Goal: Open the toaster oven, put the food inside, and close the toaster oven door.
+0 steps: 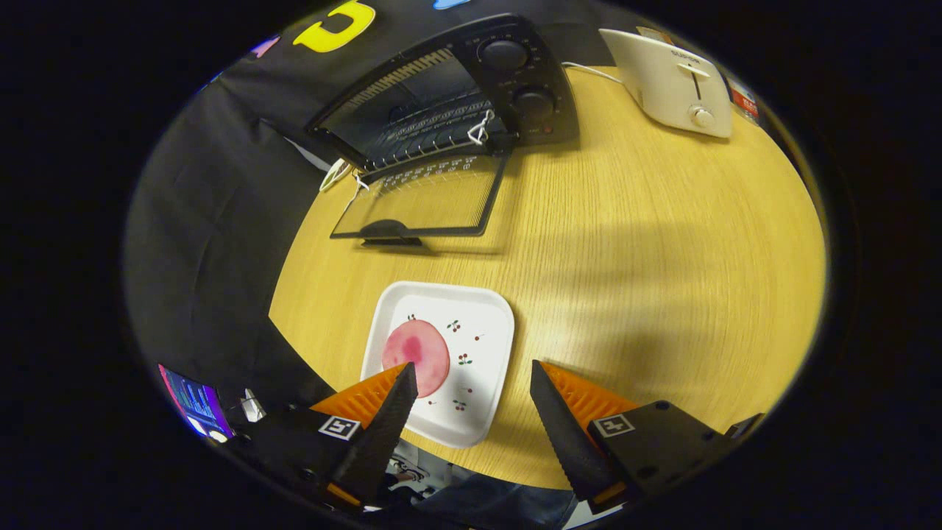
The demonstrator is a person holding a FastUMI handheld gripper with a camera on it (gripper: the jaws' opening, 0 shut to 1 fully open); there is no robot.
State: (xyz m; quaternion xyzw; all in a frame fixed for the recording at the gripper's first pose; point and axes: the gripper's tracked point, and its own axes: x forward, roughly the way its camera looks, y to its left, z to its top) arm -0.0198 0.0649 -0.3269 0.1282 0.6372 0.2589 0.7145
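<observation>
The table looks like pale wood with a fine straight grain and a satin sheen. The toaster oven has a matt black casing, a clear glass door and a metal wire rack. The white plate is glossy; the toaster is smooth cream plastic
</observation>
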